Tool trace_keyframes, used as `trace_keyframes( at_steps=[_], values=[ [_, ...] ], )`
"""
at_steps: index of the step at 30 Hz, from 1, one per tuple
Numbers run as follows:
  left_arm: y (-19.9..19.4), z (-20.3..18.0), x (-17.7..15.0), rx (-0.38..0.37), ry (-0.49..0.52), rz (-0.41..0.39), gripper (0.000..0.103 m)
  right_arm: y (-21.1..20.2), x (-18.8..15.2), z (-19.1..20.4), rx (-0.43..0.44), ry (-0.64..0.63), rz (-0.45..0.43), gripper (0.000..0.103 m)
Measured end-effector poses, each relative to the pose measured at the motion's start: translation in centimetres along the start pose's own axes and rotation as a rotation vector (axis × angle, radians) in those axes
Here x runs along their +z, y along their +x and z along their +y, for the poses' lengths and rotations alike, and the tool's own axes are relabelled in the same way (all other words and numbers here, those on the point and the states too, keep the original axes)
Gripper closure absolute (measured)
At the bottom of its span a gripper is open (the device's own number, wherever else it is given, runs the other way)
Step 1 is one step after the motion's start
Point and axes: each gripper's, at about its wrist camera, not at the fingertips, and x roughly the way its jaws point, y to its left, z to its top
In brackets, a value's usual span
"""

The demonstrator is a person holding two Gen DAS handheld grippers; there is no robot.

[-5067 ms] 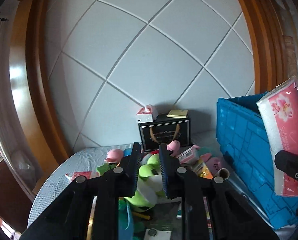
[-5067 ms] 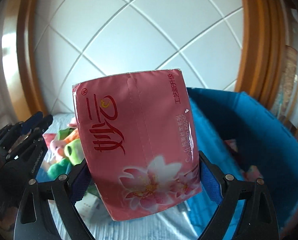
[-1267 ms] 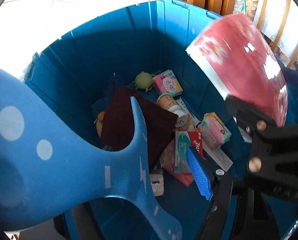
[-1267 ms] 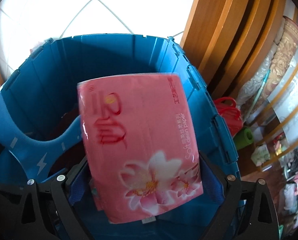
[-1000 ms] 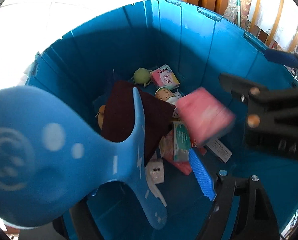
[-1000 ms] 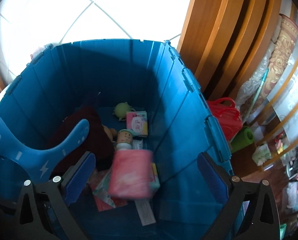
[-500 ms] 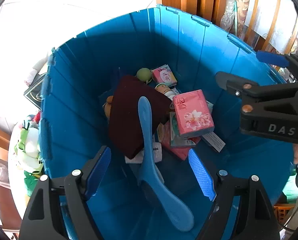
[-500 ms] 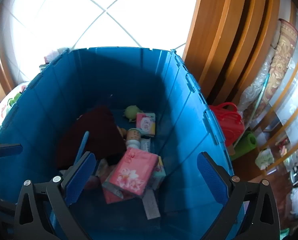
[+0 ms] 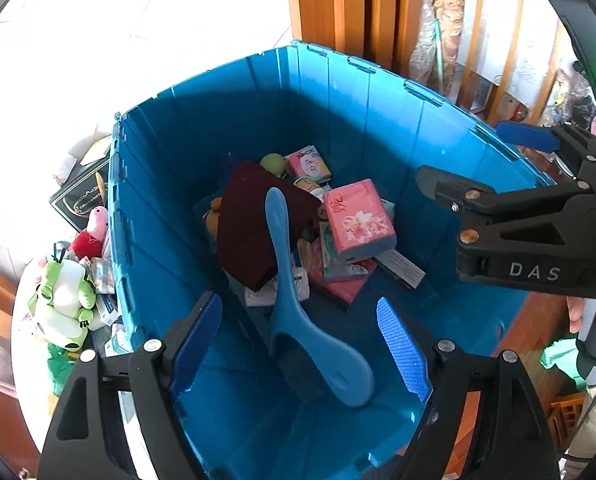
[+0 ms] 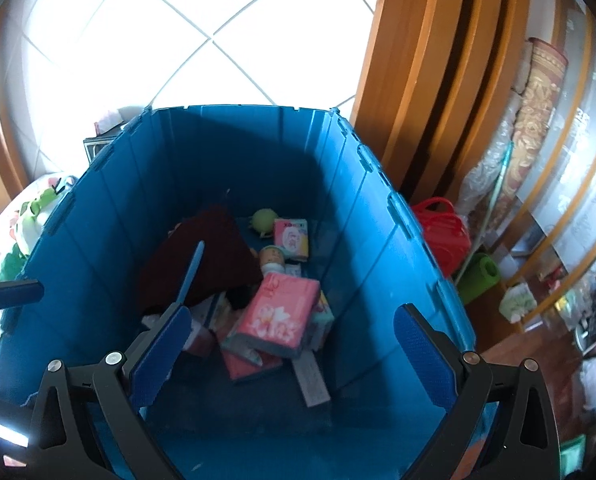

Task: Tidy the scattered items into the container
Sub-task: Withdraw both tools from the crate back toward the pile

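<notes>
A deep blue crate (image 9: 390, 120) (image 10: 362, 216) fills both views. On its floor lie a pink tissue pack (image 9: 358, 220) (image 10: 277, 312), a light blue paddle-shaped toy (image 9: 298, 312) (image 10: 189, 272), a dark red cloth (image 9: 253, 224) (image 10: 201, 256) and several small packets. My left gripper (image 9: 298, 344) hangs open above the crate's near side with nothing between its fingers. My right gripper (image 10: 289, 360) also stands open and empty over the crate; its black body (image 9: 518, 232) shows at the right of the left wrist view.
Left of the crate, on a pale table, lie a green frog plush (image 9: 61, 300), a pink pig toy (image 9: 95, 224) and a black box (image 9: 81, 196). A wooden door frame (image 10: 430, 80) rises behind, with a red bag (image 10: 442, 232) and a green roll (image 10: 478, 276) on the floor at right.
The pink tissue pack fell from my right gripper and the blue toy from my left; both now lie in the crate. Both open grippers have drawn back and up from it.
</notes>
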Motion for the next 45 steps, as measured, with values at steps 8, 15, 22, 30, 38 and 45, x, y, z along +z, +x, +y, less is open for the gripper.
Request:
trace_keyframes(
  at_steps=[8,15,22,30,38,45],
  values=[
    [-3.8,2.1,-3.8,-0.003,0.009,-0.065,0.023,-4.7,-2.5,3.4,-0.046,0.011,-0.026,0.0],
    [-7.6,6.0,-8.9,0.031,-0.04,-0.116,0.023,-9.0,-4.8,8.8,-0.028,-0.004,-0.077,0.0],
    [-10.0,10.6,-14.8,0.079,-0.116,-0.121,0.023,-11.5,-7.4,15.9,0.05,-0.047,-0.102,0.0],
    [-11.4,15.4,-19.9,0.134,-0.209,-0.119,0.023,-12.5,-8.2,22.6,0.098,-0.108,-0.114,0.0],
    [-11.2,20.6,-23.5,0.193,-0.329,-0.118,0.023,-11.3,-7.8,28.1,0.202,-0.176,-0.107,0.0],
    [-8.5,25.3,-26.2,0.289,-0.451,-0.105,0.023,-6.8,-7.0,33.1,0.344,-0.223,-0.067,0.0]
  ],
)
